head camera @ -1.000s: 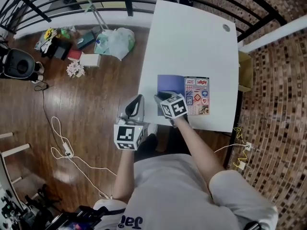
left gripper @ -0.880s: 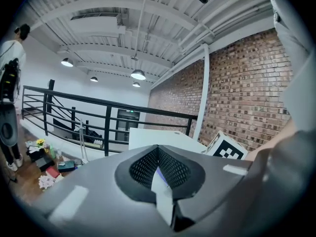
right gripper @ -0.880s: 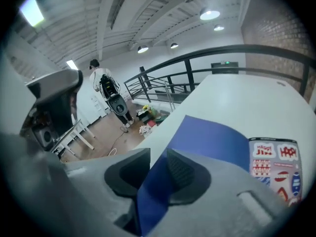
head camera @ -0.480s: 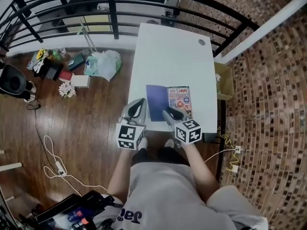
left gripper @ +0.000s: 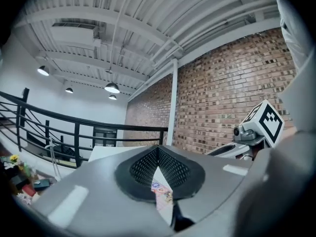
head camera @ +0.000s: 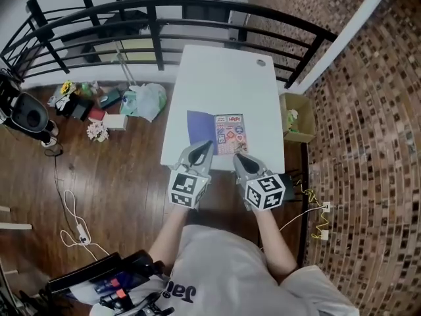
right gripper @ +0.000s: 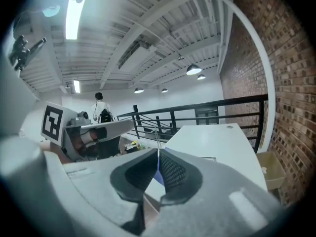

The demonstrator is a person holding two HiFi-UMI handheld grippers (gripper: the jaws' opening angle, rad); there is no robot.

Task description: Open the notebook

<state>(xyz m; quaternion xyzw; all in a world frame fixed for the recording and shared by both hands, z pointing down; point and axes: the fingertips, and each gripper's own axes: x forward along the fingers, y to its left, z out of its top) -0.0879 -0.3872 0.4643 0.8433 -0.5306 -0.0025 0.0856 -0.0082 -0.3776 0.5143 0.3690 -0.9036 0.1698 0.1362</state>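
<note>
The notebook [head camera: 216, 133] lies open on the white table [head camera: 223, 78], a purple page at the left and a sticker-covered page at the right. Both grippers hover side by side over the table's near edge, just short of the notebook and apart from it. My left gripper [head camera: 205, 145] points level, its tips together, with nothing held; a strip of the notebook [left gripper: 163, 197] shows below its pads. My right gripper [head camera: 238, 157] tilts slightly down, its jaws closing until the tips meet, with nothing between them. A sliver of purple page [right gripper: 157, 177] shows behind its pads.
A black railing [head camera: 164, 8] runs behind the table. A cardboard box [head camera: 295, 125] stands at the table's right, by the brick wall. Bags and clutter [head camera: 141, 101] lie on the wooden floor at the left, with a white cable [head camera: 69, 203]. A distant person [right gripper: 100, 107] stands beyond the railing.
Both grippers have drawn back from the notebook toward me and risen. The right one left the purple page and closed. The notebook stays open.
</note>
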